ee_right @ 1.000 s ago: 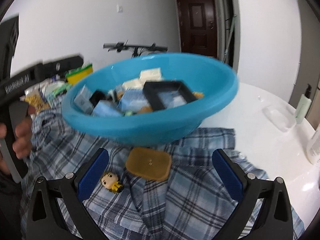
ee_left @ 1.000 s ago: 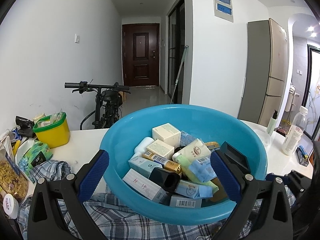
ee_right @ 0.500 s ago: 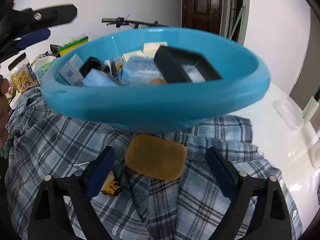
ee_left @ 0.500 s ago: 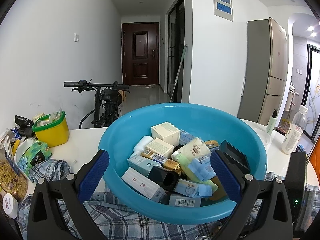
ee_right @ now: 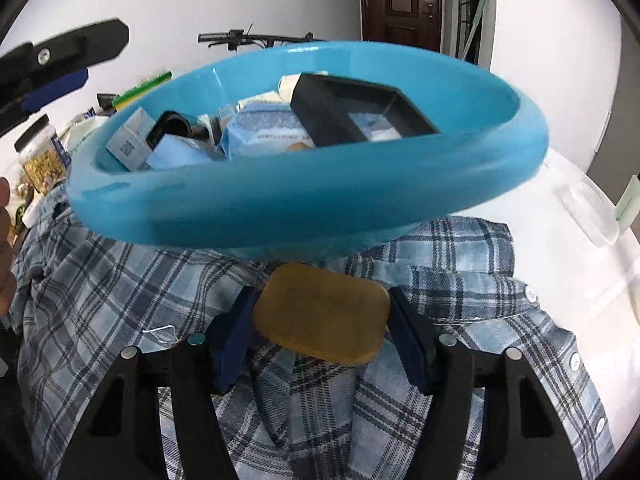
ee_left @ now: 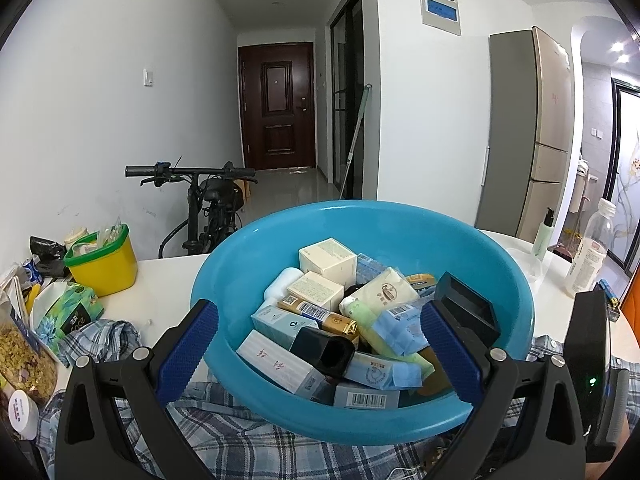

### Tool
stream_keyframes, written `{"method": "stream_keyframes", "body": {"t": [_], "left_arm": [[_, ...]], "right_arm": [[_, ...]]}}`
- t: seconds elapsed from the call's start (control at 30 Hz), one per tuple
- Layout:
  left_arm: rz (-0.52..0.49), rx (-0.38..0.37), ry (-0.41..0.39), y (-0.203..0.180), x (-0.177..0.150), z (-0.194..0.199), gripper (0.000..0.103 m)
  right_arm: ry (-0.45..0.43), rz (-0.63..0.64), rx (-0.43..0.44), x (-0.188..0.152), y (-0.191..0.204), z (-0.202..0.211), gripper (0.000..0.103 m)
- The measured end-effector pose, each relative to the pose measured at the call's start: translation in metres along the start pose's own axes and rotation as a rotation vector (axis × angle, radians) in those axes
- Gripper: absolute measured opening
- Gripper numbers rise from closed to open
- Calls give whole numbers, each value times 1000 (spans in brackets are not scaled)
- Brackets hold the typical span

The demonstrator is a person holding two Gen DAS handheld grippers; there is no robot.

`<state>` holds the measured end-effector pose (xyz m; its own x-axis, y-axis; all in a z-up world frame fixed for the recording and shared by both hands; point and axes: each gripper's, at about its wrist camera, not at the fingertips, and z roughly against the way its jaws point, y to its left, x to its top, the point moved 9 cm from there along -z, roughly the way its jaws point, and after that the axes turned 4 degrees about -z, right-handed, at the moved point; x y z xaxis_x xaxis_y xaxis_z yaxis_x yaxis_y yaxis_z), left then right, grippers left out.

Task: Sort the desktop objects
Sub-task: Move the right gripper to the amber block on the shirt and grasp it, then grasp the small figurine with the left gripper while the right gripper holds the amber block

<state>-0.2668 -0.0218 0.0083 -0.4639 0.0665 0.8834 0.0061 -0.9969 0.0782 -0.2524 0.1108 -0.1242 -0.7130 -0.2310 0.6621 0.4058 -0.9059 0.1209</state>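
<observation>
A brown soap bar lies on a blue plaid shirt just in front of the blue basin. My right gripper is closing on the bar, and its blue pads touch both ends of it. The basin is full of several small boxes, tubes and a black case. My left gripper hovers at the basin's near rim with its jaws wide and nothing gripped. Its finger shows at the upper left of the right wrist view, apart from the basin.
A yellow bin, a tissue pack and a snack jar crowd the table's left side. A clear bottle and a green pump bottle stand at the right. A clear dish rests on the white table.
My right gripper has sunk toward the shirt and narrowed its jaws from wide apart to touching the soap bar's ends. The small figurine has gone from view. The left gripper has kept still.
</observation>
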Motion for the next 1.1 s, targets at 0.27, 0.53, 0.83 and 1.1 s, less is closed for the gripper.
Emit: {"method": "stream_keyframes", "body": {"t": [0.27,0.53,0.83,1.1], "left_arm": [[-61,-13,28,-16,-11,7,103],[-181,-30,40,-46,-48,37,103],[-279,-134,137,-89,-95,18,94],[-314,-170,233,-107,-119,1,50]], "right_arm": [[-62,-58,8,6,-13,16,64],[-126,-78,-18,15,-27,38,64],[-163,-104,-20,18,-38,51,64],[-178,-107,-3,21,-35,53,64]]}}
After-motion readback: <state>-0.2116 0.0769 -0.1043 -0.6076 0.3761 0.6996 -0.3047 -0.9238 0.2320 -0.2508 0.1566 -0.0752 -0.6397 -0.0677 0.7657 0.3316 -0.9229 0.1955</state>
